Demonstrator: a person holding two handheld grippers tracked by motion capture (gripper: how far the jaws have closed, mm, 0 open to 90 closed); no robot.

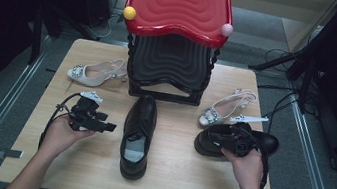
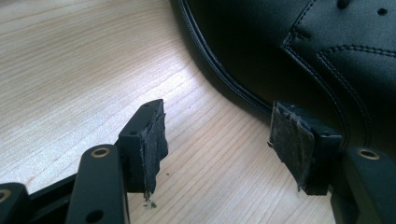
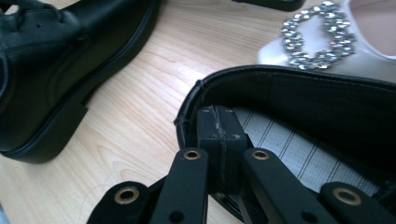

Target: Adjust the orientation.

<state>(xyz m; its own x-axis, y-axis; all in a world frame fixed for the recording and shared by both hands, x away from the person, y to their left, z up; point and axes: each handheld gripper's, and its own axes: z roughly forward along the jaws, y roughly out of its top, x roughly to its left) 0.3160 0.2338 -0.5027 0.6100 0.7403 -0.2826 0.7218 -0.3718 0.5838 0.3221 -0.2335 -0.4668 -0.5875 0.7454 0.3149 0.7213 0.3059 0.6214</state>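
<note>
A black lace-up shoe (image 1: 139, 130) (image 2: 289, 46) (image 3: 56, 60) lies in the middle of the wooden table (image 1: 174, 176), toe pointing away. My left gripper (image 1: 110, 127) (image 2: 217, 140) rests just left of it, open, with bare wood between its pads and one pad close to the shoe's side. A second black shoe (image 1: 263, 139) (image 3: 327, 102) lies at the right. My right gripper (image 1: 223, 139) (image 3: 219, 116) is shut on the rim of that shoe's opening, above its striped insole.
A red and black two-tier rack (image 1: 171, 64) stands at the table's back middle. One pale jewelled heel (image 1: 94, 72) lies back left, another (image 1: 224, 110) (image 3: 327, 46) just behind the right black shoe. Dark stands and cables flank the table.
</note>
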